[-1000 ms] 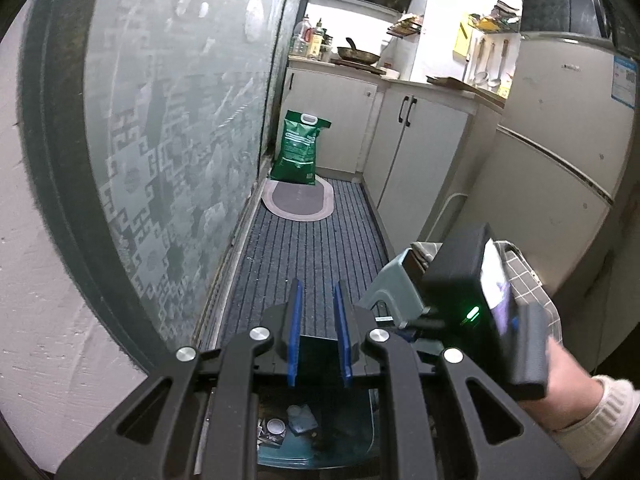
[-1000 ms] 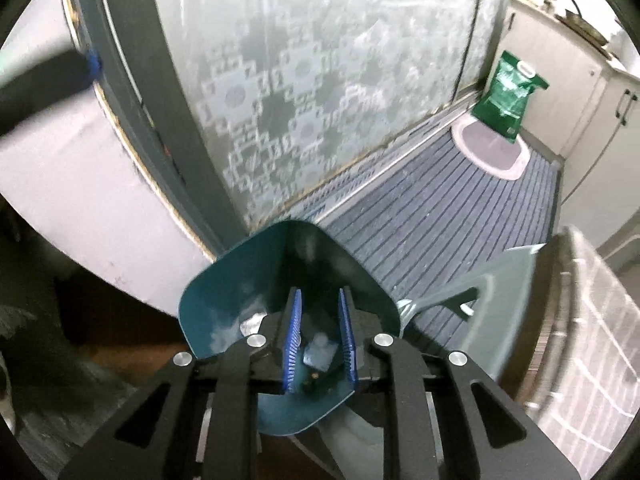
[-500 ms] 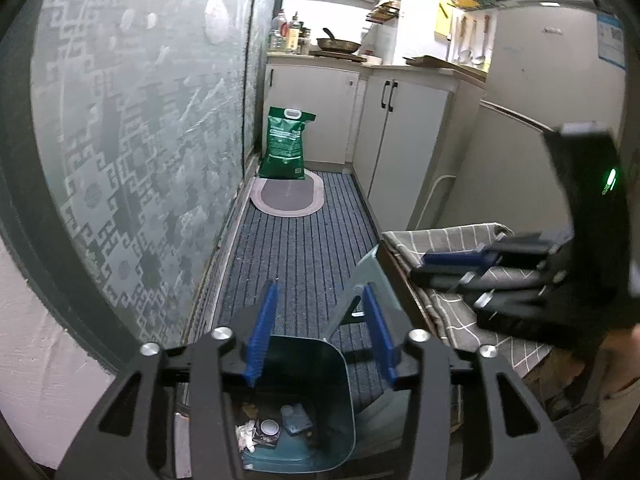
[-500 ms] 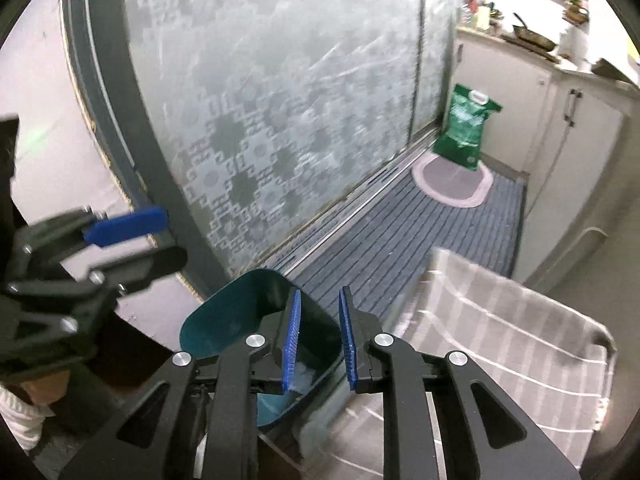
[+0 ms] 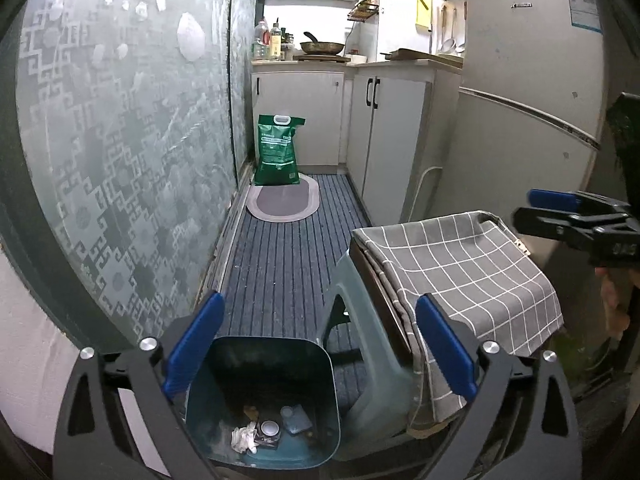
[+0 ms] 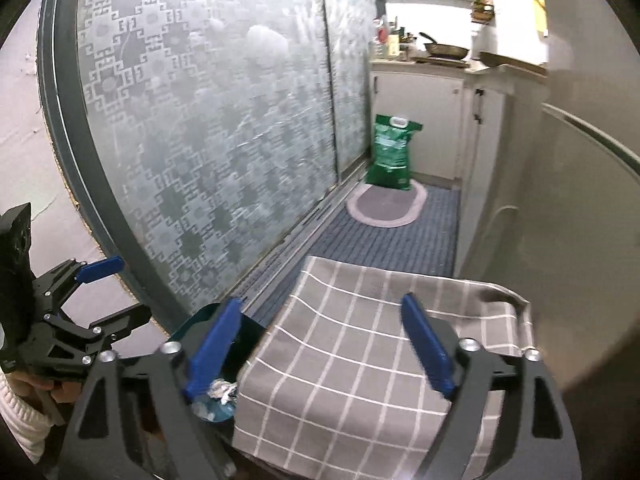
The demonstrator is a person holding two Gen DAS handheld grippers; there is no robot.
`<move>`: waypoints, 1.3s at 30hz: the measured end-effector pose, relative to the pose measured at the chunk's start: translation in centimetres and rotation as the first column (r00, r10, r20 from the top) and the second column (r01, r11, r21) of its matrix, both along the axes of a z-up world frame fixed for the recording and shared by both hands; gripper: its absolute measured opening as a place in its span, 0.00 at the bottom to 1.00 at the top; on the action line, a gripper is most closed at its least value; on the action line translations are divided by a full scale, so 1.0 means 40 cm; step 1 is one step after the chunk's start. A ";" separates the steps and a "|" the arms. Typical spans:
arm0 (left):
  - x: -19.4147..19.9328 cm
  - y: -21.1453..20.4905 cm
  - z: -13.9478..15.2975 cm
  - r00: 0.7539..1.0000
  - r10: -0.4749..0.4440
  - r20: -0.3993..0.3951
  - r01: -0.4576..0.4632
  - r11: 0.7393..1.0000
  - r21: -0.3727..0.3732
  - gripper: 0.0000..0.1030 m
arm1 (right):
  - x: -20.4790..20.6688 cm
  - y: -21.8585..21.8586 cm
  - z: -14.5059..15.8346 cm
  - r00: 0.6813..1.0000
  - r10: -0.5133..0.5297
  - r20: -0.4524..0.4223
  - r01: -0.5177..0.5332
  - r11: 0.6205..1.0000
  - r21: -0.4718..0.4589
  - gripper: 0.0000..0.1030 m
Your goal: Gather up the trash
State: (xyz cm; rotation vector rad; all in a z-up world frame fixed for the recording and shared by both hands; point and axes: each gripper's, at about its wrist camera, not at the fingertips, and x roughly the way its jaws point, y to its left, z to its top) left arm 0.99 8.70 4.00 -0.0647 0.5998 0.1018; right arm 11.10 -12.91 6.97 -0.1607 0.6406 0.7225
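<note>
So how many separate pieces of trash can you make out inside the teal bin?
About 4 in the teal bin: crumpled white paper, a round cap on a dark packet, a bluish wrapper, a brown scrap. The rim may hide more.

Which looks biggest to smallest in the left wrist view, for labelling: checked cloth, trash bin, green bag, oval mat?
1. checked cloth
2. trash bin, much nearer the camera
3. oval mat and green bag look alike; unranked
</note>
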 end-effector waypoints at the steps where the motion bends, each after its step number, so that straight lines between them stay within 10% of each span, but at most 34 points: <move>1: -0.006 -0.002 -0.005 1.000 0.000 -0.001 0.000 1.000 -0.010 0.97 | -0.008 -0.004 -0.003 1.000 -0.012 0.009 0.012 1.000 -0.006 0.93; 39: -0.067 -0.020 -0.073 0.996 0.082 -0.038 -0.081 0.996 0.022 0.97 | -0.119 0.026 -0.064 0.999 0.039 0.005 -0.039 0.997 -0.065 0.97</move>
